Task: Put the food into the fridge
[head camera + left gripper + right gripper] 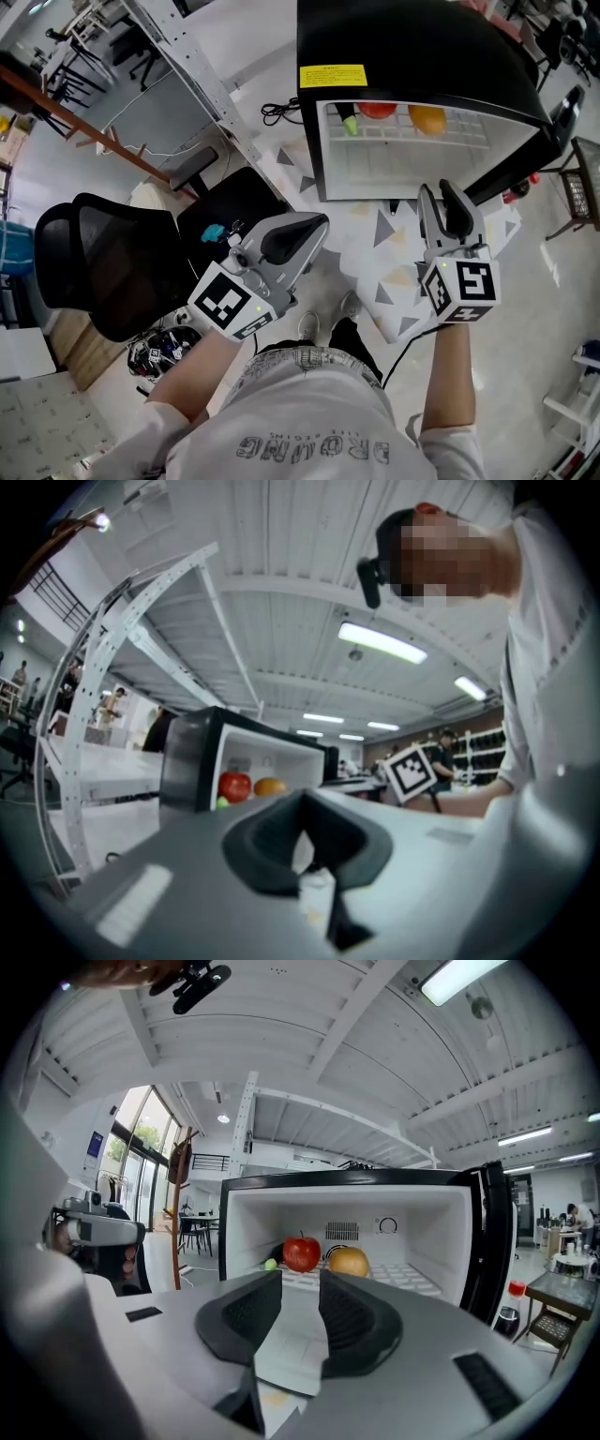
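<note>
From the head we look steeply down on the left gripper [314, 225], the right gripper [442, 195] and the open fridge [412, 66]; each gripper view faces roughly level toward that fridge, the right one nearer.

Red apple [377, 110], orange [427, 120] in open fridge [403, 42]

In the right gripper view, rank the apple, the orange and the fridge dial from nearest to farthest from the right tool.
1. Orange: on the right, nearest.
2. Apple: to its left, slightly farther back.
3. Dial: on the fridge back wall, farthest.
</note>
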`<state>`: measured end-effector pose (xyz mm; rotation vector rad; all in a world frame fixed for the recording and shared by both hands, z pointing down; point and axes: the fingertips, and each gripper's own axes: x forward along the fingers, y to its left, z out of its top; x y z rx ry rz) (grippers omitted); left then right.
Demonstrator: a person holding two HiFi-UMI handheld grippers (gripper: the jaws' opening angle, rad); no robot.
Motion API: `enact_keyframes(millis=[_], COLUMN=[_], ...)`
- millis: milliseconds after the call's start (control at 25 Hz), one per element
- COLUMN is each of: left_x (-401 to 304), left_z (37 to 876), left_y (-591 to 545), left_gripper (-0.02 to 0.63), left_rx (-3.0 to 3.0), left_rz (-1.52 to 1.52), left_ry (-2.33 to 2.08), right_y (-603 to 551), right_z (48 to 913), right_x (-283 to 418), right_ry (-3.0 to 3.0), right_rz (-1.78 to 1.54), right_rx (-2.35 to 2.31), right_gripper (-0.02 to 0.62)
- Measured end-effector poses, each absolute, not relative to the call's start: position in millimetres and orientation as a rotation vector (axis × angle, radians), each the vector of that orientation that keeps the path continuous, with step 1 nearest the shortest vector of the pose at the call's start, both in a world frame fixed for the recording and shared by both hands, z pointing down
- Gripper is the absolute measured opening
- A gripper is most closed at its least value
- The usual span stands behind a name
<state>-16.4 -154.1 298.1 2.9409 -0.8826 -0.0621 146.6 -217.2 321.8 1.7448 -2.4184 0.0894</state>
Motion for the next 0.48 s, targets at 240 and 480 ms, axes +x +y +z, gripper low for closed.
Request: enact_keyframes(millis=[240, 480], left_x=[-19.3, -25.2], left_z=[295.4, 295.7], left_y=[-150.4, -150.9], left_gripper=[0.006, 0.006], left_rx=[2.943, 2.942], left_rz=[-0.082, -0.093], left_ry=[-0.851, -0.845], right_y=[-198.9, -186.8], right_z=[322.6, 326.9], right_x=[136.0, 125.2], right_ry=[-2.440, -2.450], right_rz=[0.104, 0.122], right_rx=[1.755, 1.742], right_gripper=[0.083, 0.038])
